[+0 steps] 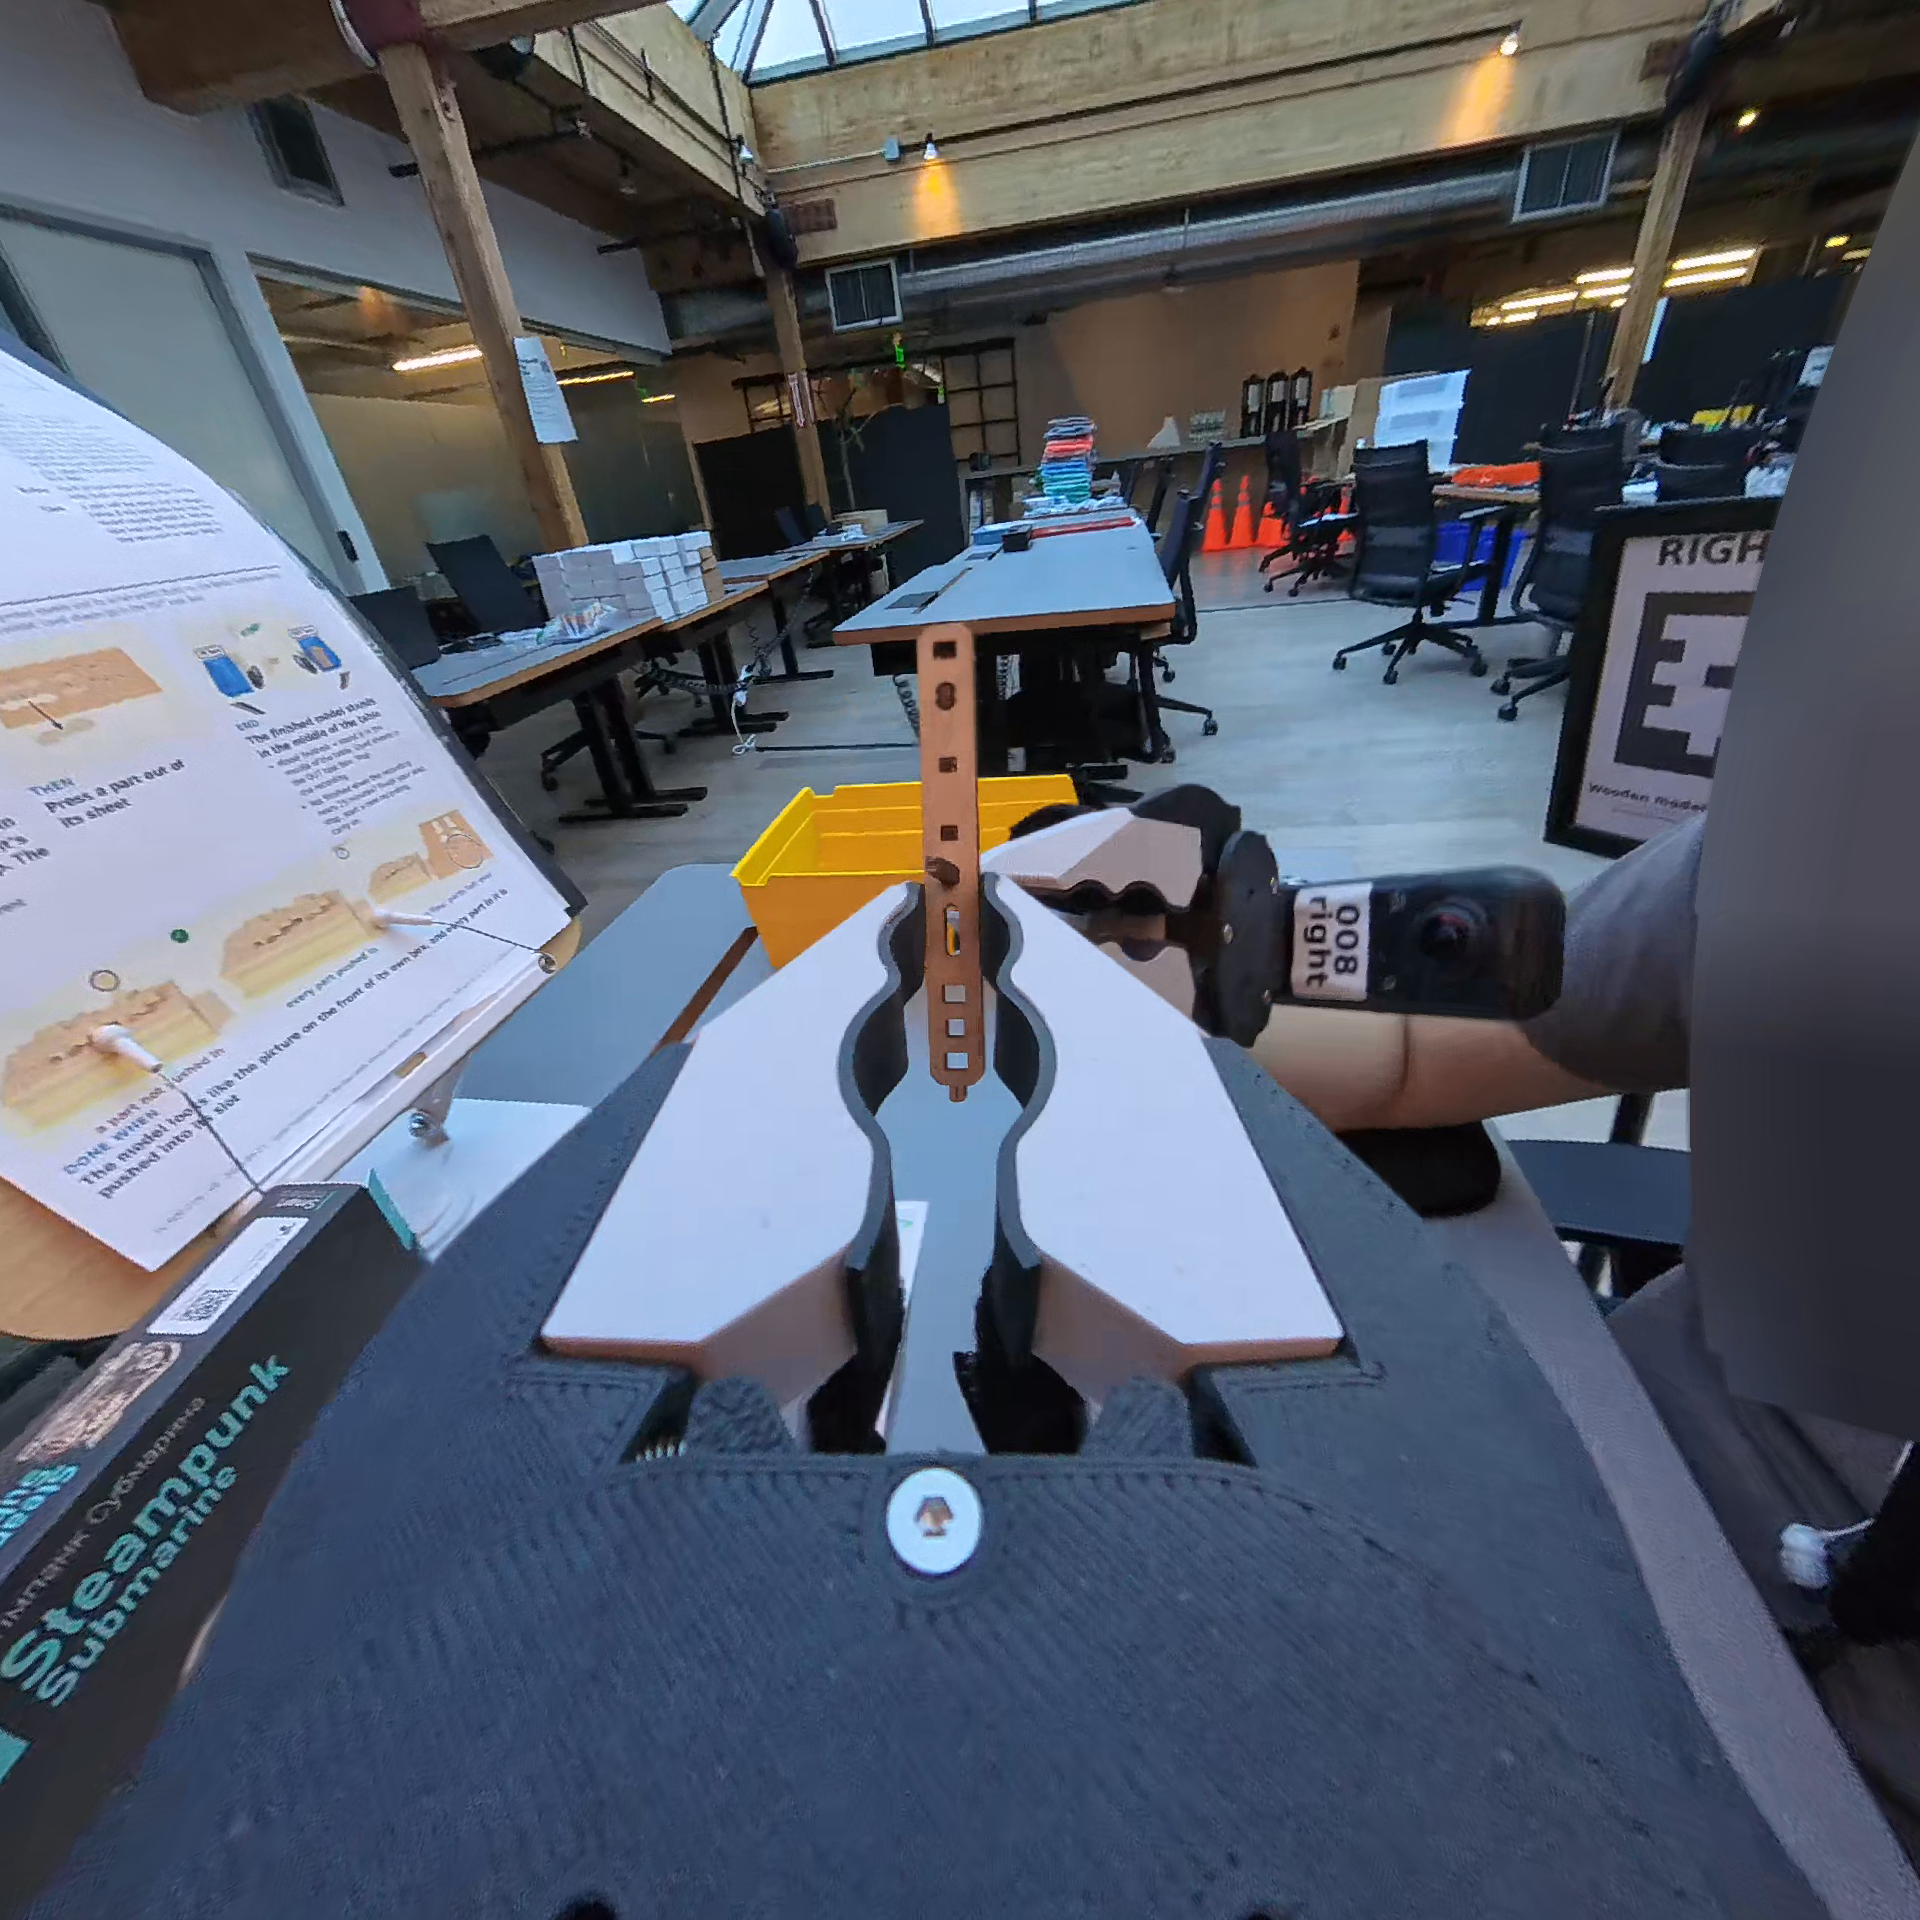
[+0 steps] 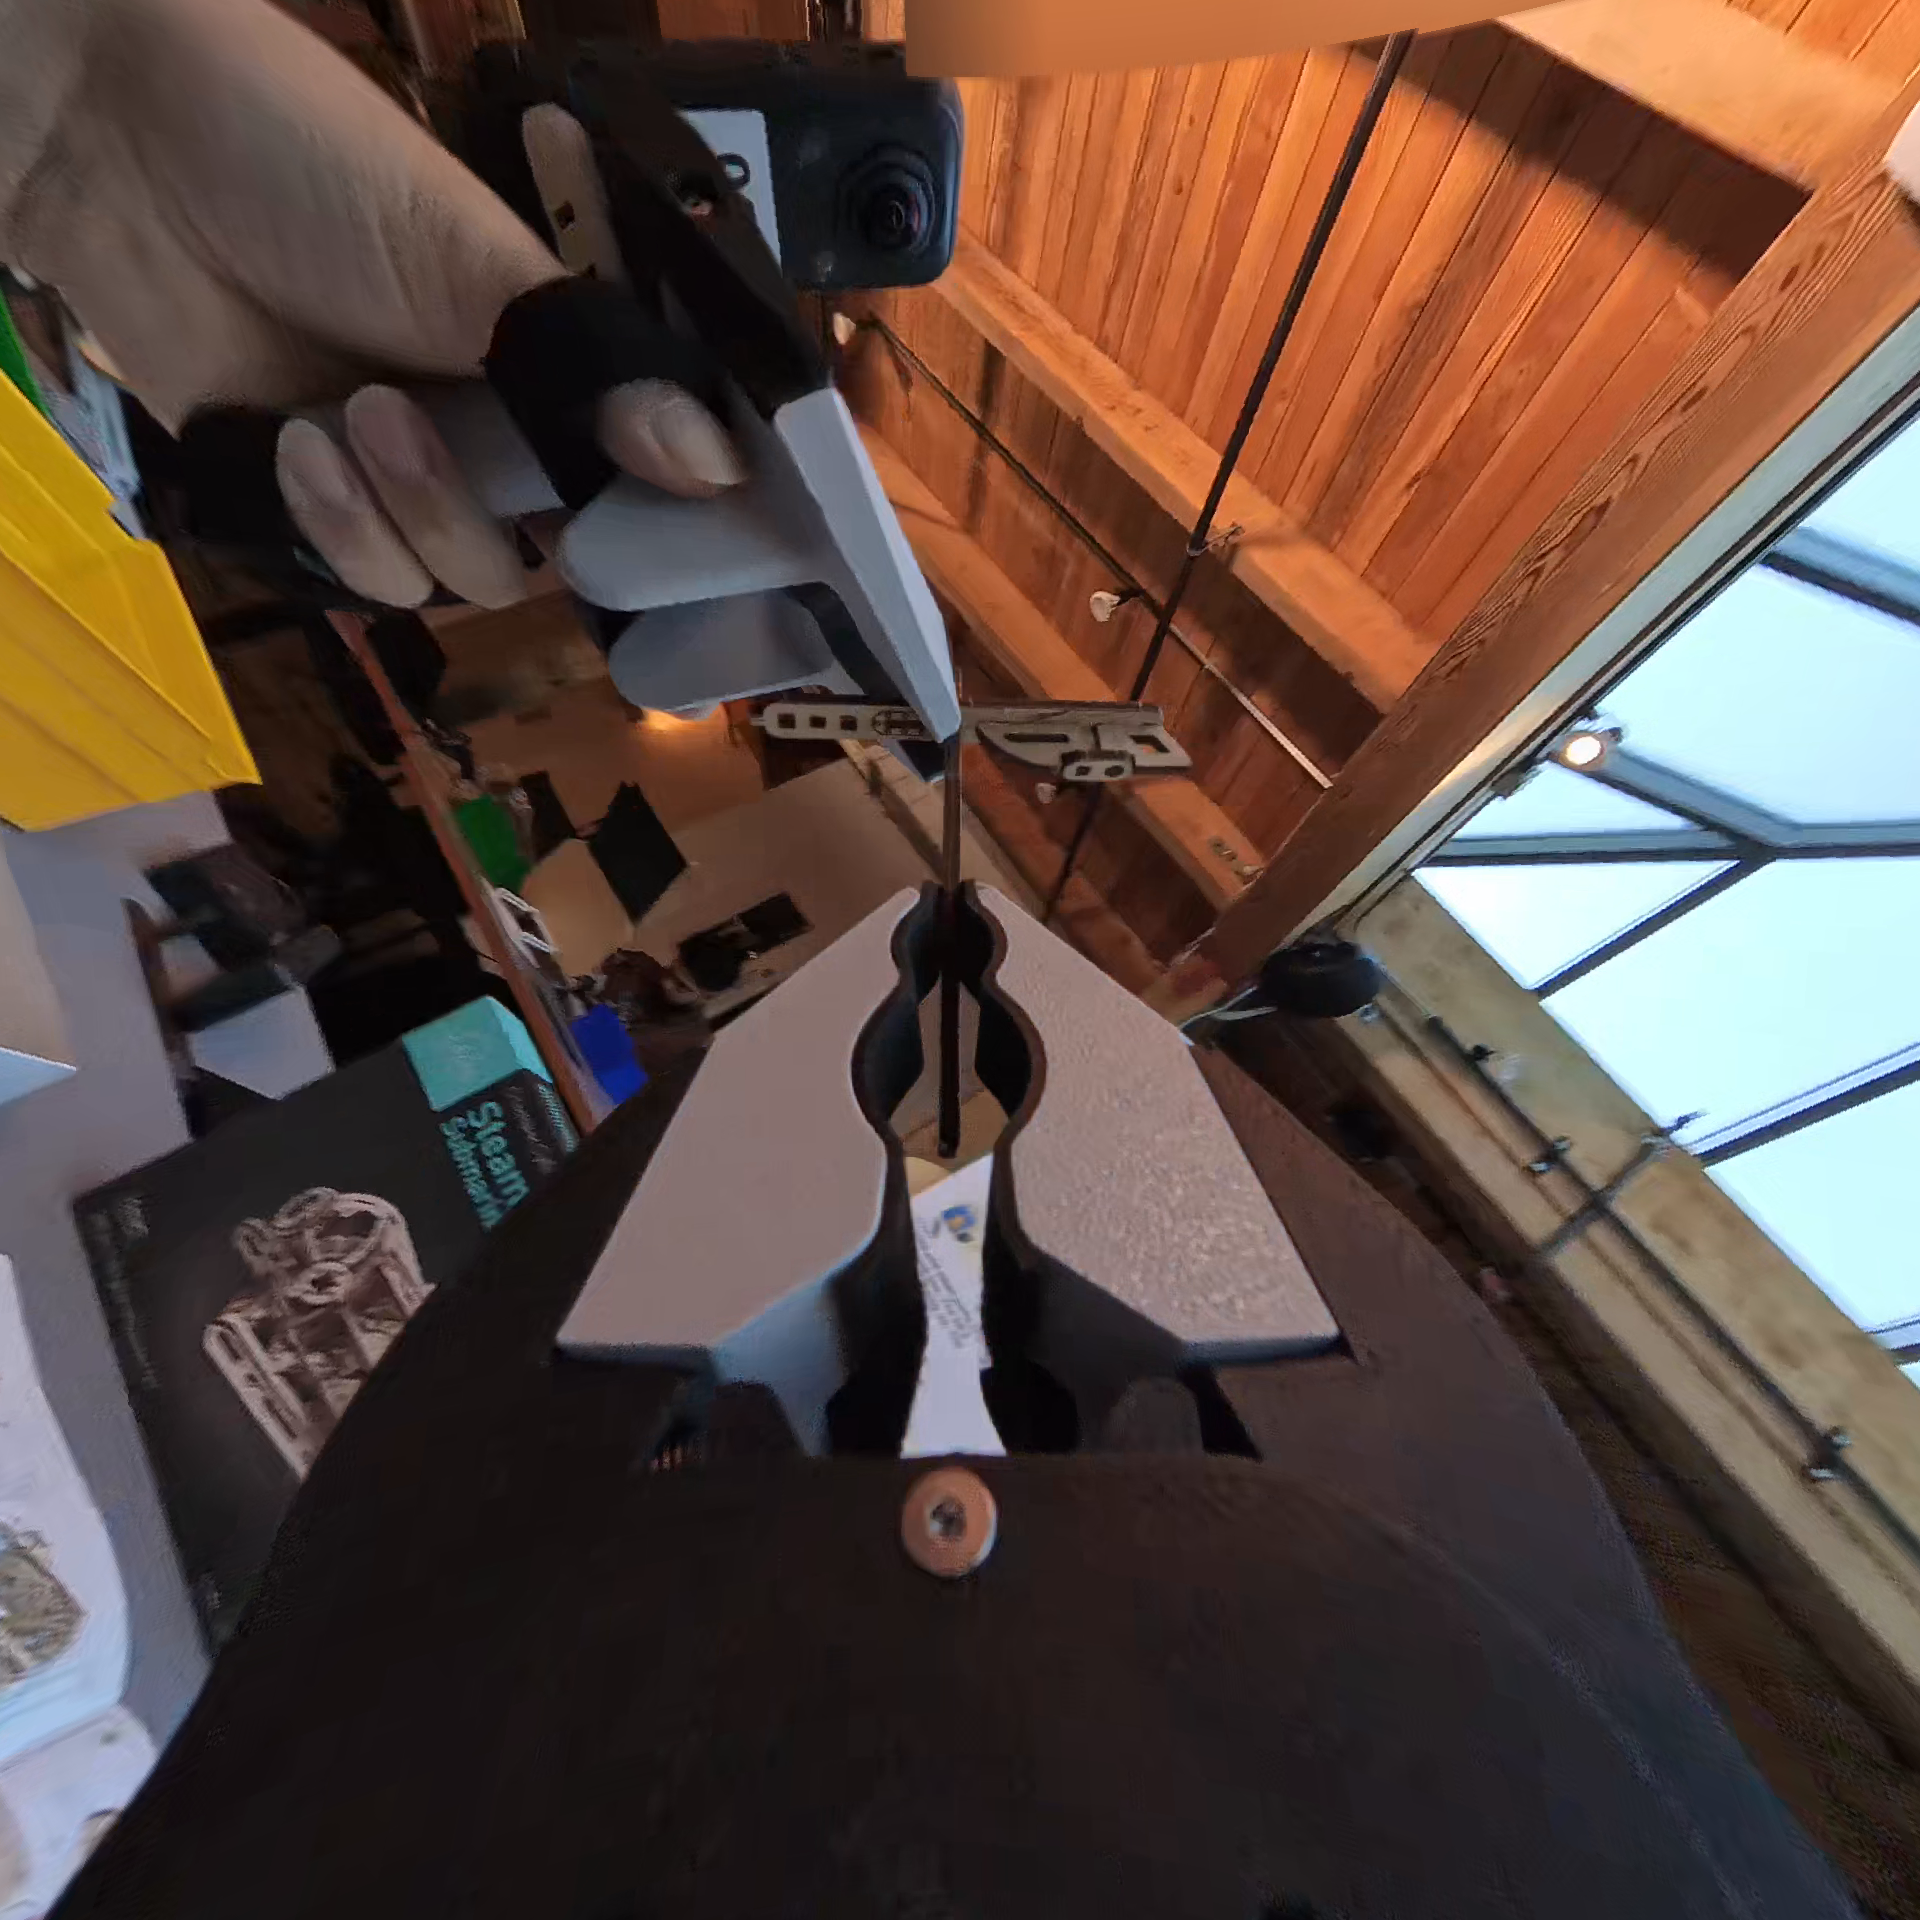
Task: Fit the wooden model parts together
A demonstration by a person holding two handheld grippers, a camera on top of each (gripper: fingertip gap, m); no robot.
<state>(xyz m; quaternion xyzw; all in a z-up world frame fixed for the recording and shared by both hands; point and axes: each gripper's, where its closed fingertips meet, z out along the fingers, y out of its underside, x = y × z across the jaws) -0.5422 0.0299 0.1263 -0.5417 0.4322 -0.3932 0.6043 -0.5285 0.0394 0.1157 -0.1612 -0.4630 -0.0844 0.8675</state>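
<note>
Standing upright, the wooden strip is clamped in the left gripper, while the right gripper (coming from the right) pinches a thin rod crosswise, its tip at a hole just above the left fingertips.

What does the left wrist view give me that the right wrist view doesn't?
Only the left wrist view shows the wooden strip face-on, with its row of slots, and the instruction sheet on its stand.

Only the right wrist view shows the thin rod pinched in the right gripper, its far end meeting the strip edge-on.

Both show the left gripper shut on the strip, the yellow bin and the dark model box.
</note>
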